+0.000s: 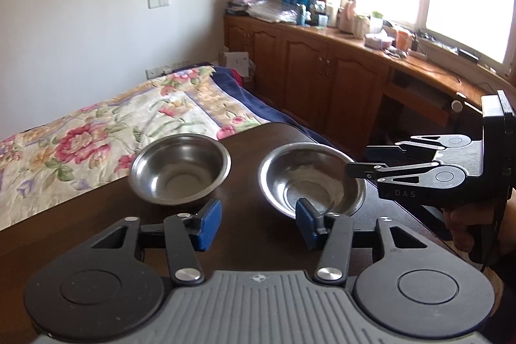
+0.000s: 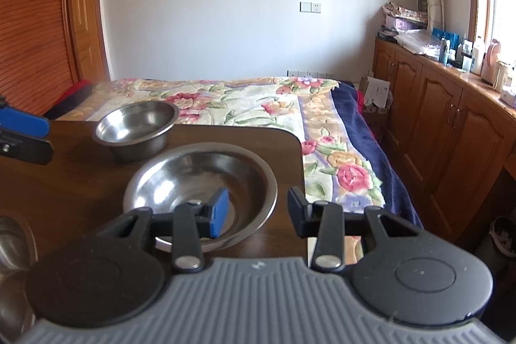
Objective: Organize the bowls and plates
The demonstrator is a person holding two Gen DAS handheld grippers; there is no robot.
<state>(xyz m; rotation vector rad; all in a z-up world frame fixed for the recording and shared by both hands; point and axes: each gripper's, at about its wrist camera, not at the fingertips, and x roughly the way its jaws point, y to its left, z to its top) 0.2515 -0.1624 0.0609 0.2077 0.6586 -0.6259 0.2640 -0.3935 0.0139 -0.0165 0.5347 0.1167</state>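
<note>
On the counter (image 1: pixel 251 150): two empty steel bowls — deep bowl (image 1: pixel 179 169), shallow bowl (image 1: pixel 312 181) beside it.
Edges: shallow bowl near counter's bed-side corner.
Fingers: left gripper (image 1: pixel 258 223) spread; right gripper (image 2: pixel 258 211) spread, straddling shallow bowl's rim.

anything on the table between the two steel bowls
No. Only bare dark tabletop separates the deeper bowl from the wider bowl; the left wrist view shows the gap best.

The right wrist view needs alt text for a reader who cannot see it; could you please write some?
The open right gripper straddles the near rim of a wide steel bowl on a dark wooden table, one finger inside, one outside. A smaller steel bowl sits behind it, before a floral-covered bed.
</note>
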